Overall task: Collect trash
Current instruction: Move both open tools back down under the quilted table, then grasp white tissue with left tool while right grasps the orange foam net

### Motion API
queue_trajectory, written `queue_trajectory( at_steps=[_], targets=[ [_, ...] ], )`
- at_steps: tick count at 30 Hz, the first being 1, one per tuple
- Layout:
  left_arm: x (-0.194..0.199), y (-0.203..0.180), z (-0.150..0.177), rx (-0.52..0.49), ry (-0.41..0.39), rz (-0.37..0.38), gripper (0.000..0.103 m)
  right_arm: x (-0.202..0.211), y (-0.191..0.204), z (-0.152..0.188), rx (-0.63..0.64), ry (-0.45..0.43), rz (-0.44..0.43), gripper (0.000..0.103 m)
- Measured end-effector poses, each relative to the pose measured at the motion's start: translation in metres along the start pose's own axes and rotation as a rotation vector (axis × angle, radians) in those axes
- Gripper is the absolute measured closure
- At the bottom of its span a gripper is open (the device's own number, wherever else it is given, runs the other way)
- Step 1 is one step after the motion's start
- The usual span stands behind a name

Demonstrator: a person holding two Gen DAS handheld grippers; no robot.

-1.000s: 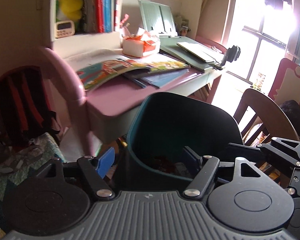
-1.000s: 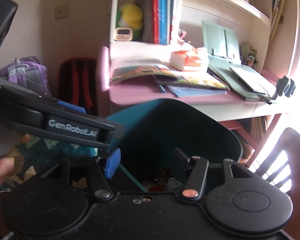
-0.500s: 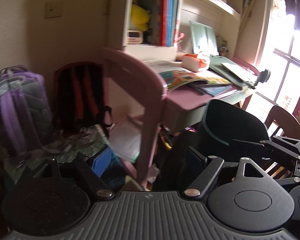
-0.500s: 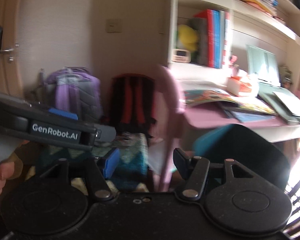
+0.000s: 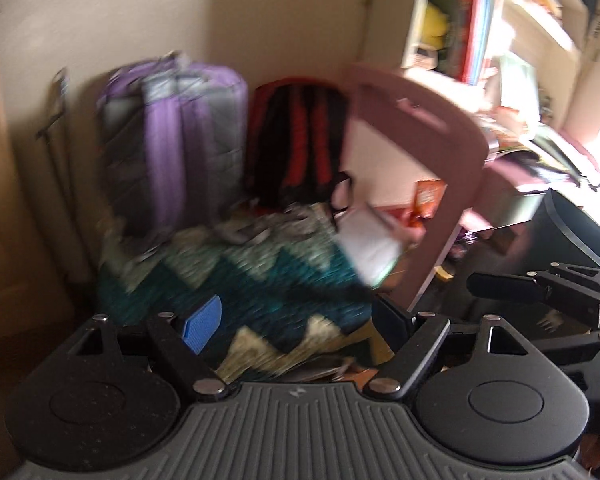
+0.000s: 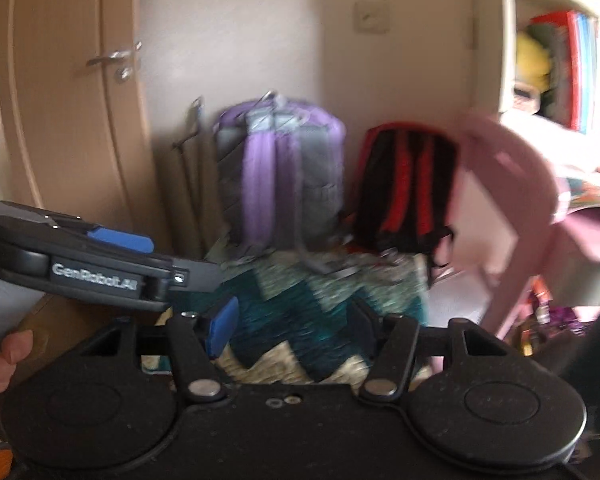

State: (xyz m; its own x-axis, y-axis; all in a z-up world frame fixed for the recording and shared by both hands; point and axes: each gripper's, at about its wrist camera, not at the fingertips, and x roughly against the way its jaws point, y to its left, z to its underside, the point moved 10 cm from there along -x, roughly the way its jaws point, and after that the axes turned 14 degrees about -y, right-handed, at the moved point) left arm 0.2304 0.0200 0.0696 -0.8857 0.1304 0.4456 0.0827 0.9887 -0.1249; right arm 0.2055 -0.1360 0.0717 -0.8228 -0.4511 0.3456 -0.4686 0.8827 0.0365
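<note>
Cluttered bedroom corner, badly blurred: purple-and-grey backpack (image 5: 172, 140) and red-and-black backpack (image 5: 300, 140) stood against the wall behind a teal zigzag-patterned blanket (image 5: 260, 280). Left tool (image 5: 296, 316) had just been opening, nothing between its pads; right tool (image 6: 292, 320) gaped, empty. Dark teal plastic trash bin (image 5: 576, 232) sat by the desk (image 5: 540, 168). Risk: snagging blanket fabric or clipping the pink plastic chair (image 5: 432, 152) instead of trash, which was indistinct.

Motion blur smears the purple backpack (image 5: 172, 140) and patterned blanket (image 5: 260, 280)
</note>
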Motion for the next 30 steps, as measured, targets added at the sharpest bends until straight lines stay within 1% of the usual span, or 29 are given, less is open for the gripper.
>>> queue_trajectory(
  at_steps=[4,5,6,7,9,12,17,20,23,26,28,30],
  targets=[
    [-0.013,0.056,0.029,0.05,0.048,-0.051,0.017,-0.038,0.026,0.026,-0.017,0.068,-0.053,0.043],
    [-0.018,0.07,0.039,0.067,0.06,-0.064,0.013,-0.048,0.031,0.033,-0.019,0.087,-0.062,0.043],
    [-0.023,0.084,0.048,0.089,0.073,-0.075,0.004,-0.057,0.035,0.041,-0.02,0.107,-0.066,0.043],
    [-0.03,0.098,0.058,0.11,0.086,-0.087,0.002,-0.07,0.04,0.05,-0.019,0.128,-0.075,0.043],
    [-0.043,0.126,0.078,0.153,0.107,-0.108,0.001,-0.091,0.05,0.068,-0.017,0.162,-0.089,0.043],
    [-0.064,0.17,0.111,0.206,0.158,-0.149,0.001,-0.126,0.064,0.094,-0.025,0.21,-0.115,0.043],
    [-0.099,0.252,0.167,0.24,0.215,-0.253,0.001,-0.186,0.096,0.149,-0.042,0.308,-0.169,0.043],
    [-0.118,0.304,0.208,0.277,0.266,-0.316,0.001,-0.219,0.117,0.187,-0.022,0.365,-0.195,0.043],
    [-0.135,0.35,0.252,0.314,0.325,-0.352,0.001,-0.249,0.137,0.23,0.011,0.423,-0.208,0.043],
    [-0.151,0.386,0.297,0.327,0.388,-0.381,0.001,-0.275,0.156,0.27,0.027,0.476,-0.224,0.043],
    [-0.162,0.407,0.327,0.325,0.438,-0.419,0.001,-0.291,0.167,0.299,0.033,0.512,-0.239,0.043],
    [-0.173,0.422,0.358,0.34,0.488,-0.433,0.001,-0.306,0.178,0.326,0.039,0.542,-0.248,0.043]
  ],
)
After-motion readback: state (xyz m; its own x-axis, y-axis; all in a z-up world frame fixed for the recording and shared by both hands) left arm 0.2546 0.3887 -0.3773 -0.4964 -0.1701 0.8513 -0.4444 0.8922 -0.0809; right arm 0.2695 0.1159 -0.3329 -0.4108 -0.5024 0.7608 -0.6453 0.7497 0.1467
